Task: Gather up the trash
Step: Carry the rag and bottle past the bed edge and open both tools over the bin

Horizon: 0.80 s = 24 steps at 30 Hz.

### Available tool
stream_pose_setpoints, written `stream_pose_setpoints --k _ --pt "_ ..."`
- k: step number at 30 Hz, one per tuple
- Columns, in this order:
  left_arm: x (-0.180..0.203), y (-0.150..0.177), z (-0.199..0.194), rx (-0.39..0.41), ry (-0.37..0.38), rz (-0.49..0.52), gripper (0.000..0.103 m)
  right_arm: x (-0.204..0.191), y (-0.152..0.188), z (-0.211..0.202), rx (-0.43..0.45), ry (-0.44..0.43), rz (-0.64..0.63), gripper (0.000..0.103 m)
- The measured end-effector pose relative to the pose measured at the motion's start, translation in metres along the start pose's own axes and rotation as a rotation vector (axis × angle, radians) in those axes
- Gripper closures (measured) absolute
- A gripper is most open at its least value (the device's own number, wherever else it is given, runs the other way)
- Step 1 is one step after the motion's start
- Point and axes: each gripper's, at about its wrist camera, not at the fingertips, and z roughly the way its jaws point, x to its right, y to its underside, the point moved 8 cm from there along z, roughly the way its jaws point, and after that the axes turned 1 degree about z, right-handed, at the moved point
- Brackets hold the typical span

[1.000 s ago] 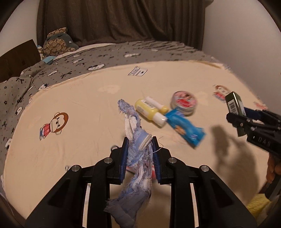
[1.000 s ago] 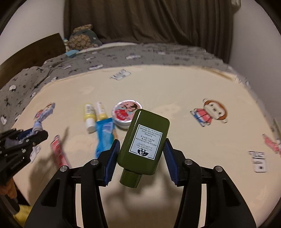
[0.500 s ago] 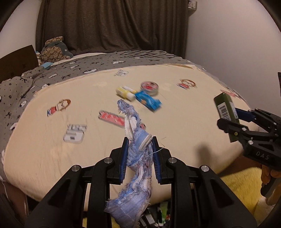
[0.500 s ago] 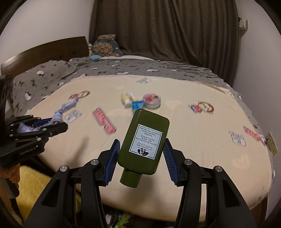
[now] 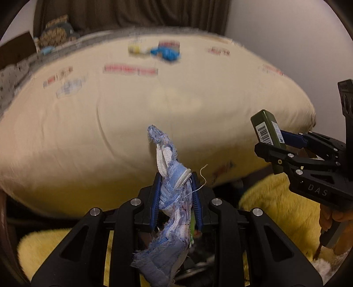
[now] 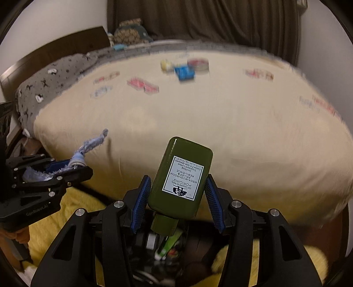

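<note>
The left gripper [image 5: 175, 194] is clamped on a frayed blue-and-white fabric scrap [image 5: 171, 198], which is pinched between the blue pads [image 5: 155, 198]; one end sticks up past the fingertips and the other hangs down behind them. The right gripper [image 6: 176, 199] is closed on a dark olive-green plastic bottle with a white printed label [image 6: 182, 176], held cap-down and tilted, the blue pads [image 6: 141, 203] pressed against its sides. Both grippers are held off the foot edge of the bed, side by side and apart. Below them a fluffy yellow rug [image 6: 68, 223] is seen, and between the right fingers a dark opening with a green tube and other items, not clearly resolved. Farther out, on the cream printed bedsheet [image 6: 220, 114], a red flat packet [image 6: 143, 85], a blue wrapper [image 6: 184, 72], a yellow tube [image 6: 166, 65] and a round tin [image 6: 198, 63] are recorded, all motion-blurred. A brown curtain [image 6: 209, 19] hangs behind the bed.
</note>
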Motion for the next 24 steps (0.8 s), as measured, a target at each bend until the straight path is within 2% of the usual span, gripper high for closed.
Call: stream_pose_setpoints --k 11,18,21,24 --pt "0.003 0.072 0.062 -0.238 0.064 -0.008 0.079 -0.015 0.063 0.046 -0.211 -0.075 0.04 0.052" --pt "0.005 0.103 0.085 -0.347 0.119 -0.024 0.078 -0.017 0.091 0.065 -0.319 -0.084 0.053 0.052" --pt "0.006 0.107 0.09 -0.366 0.129 -0.026 0.076 -0.015 0.095 0.068 -0.341 -0.093 0.071 0.05" --pt "0.007 0.106 0.094 -0.375 0.116 -0.028 0.065 -0.013 0.095 0.07 -0.349 -0.087 0.079 0.049"
